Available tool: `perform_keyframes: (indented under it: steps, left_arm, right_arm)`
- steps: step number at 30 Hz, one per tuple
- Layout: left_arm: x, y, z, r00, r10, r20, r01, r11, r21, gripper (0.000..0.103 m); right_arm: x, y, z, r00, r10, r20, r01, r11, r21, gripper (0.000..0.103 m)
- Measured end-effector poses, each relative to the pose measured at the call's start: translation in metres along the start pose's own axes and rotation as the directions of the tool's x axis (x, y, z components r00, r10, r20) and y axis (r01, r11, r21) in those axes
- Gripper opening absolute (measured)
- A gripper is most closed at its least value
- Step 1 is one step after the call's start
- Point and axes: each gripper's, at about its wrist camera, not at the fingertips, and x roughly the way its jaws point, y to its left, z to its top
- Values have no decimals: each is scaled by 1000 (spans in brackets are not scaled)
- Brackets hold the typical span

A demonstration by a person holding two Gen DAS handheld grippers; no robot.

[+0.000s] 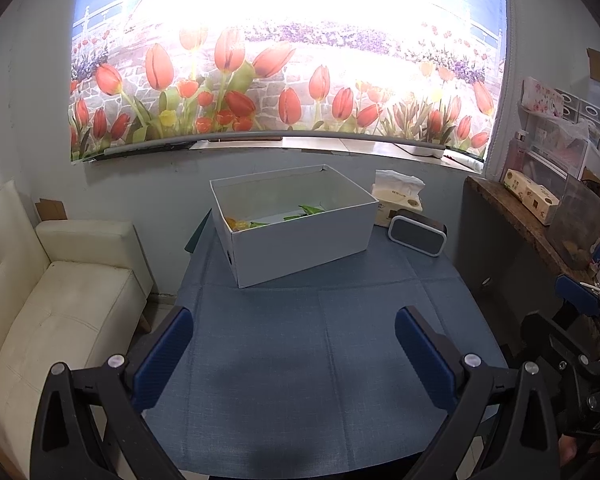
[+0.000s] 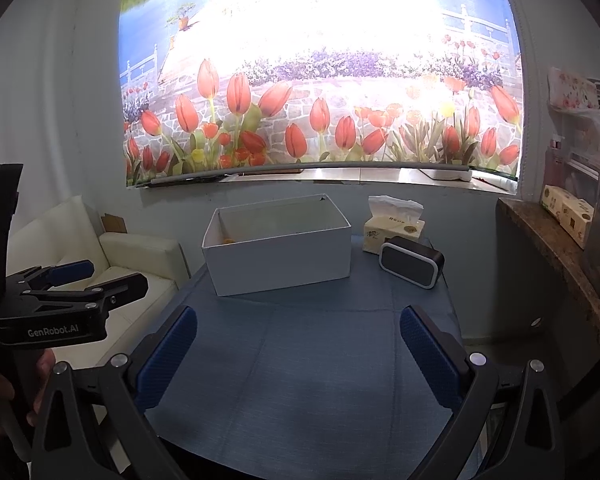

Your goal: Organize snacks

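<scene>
White box (image 1: 300, 240): sitting open-topped at the far middle of the table (image 1: 320, 360), which is wearing a blue cloth. Snacks (image 1: 306, 211): green packets and an orange one (image 1: 236, 223) are lying on the box floor, only partly showing over the rim.

Tissue pack (image 1: 398, 196): standing just beside the box's right end, against the wall. Speaker (image 1: 416, 236): sitting in front of the tissues, near the box.

Left gripper (image 1: 294, 352): hovering over the near cloth, fingers spread wide, carrying nothing. Right gripper (image 2: 298, 352): likewise hanging above the cloth, fingers parted and empty.

Sofa (image 1: 60, 300): standing left of the table. Tulip blind (image 1: 280, 80): hanging behind.
</scene>
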Motion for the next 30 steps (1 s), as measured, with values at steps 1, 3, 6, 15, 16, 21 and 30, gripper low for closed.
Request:
perform_keyframes:
  steps: [1,3,6,15,16,21,30]
  left_arm:
    - [0,0,0,1000,0,0,0,1000,0,103]
    - [0,0,0,1000,-3,-1,3,1000,-2,103]
    - [0,0,0,1000,0,1,0,1000,1,103]
    - [0,0,-1,1000,0,0,0,1000,3,103]
    - [0,-1,-1,1000,-1,0,1,1000,3,103]
    - [-1,-1,-1,1000,-2,-1,2,1000,3,103]
    - [-1,0,0,1000,-5,1,5,1000,7,103]
  right_arm:
    - [0,0,0,1000,1,1,-1,1000,0,103]
    - [-1,0,1,1000,1,0,-1,1000,2,103]
    - [-1,1,1,1000,1,2,-1,1000,0,103]
    - [-1,2,1,1000,4,-1,-4,1000,-3,103]
    - [-1,2,1,1000,4,1,-4,1000,-4,103]
    - [-1,3,2,1000,2,2,-2,1000,-8,103]
    - [-2,3,1,1000,1,4,-1,1000,-10,103]
